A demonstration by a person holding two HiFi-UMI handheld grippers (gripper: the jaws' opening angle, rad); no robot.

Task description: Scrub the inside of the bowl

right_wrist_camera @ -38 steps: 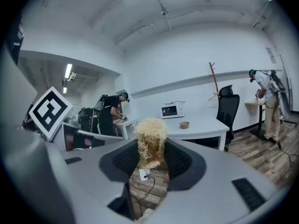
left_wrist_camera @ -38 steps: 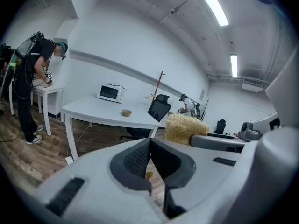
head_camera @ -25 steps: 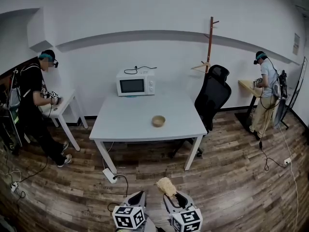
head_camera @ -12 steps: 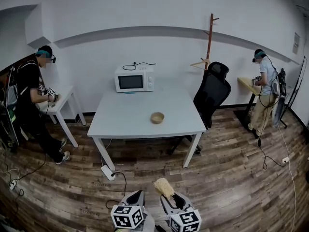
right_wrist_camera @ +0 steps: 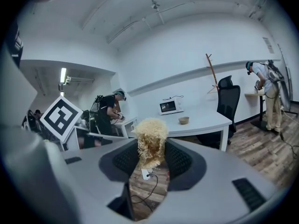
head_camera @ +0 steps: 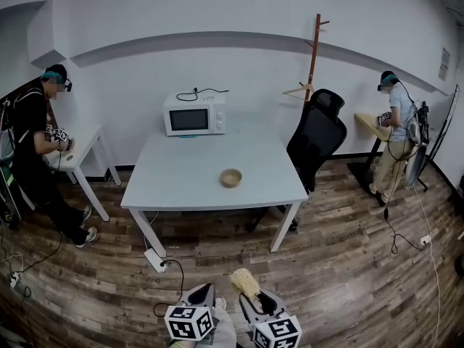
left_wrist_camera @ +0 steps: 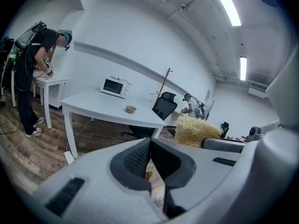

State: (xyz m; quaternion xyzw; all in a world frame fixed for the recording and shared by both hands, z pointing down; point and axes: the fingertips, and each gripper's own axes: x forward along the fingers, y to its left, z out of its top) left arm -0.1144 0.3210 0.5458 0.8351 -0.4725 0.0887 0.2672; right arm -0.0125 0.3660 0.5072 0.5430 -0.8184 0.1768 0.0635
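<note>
Ahead, bowl [head_camera: 231, 177] on table [head_camera: 181, 191], microwave [head_camera: 193, 114] behind, chair [head_camera: 316, 140] beside, scrubber [head_camera: 246, 282] gripped

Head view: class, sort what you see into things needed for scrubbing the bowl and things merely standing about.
Needed for the job:
- bowl, on the white table
- fibrous scrubber, clamped in the right gripper

Merely standing about:
- microwave
- black office chair
- coat stand
- power strip on the floor

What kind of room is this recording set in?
Probably an office-style workroom: a white rectangular table bearing a white microwave oven, a black swivel office chair, and two other people in head-mounted gear at side desks.
</note>
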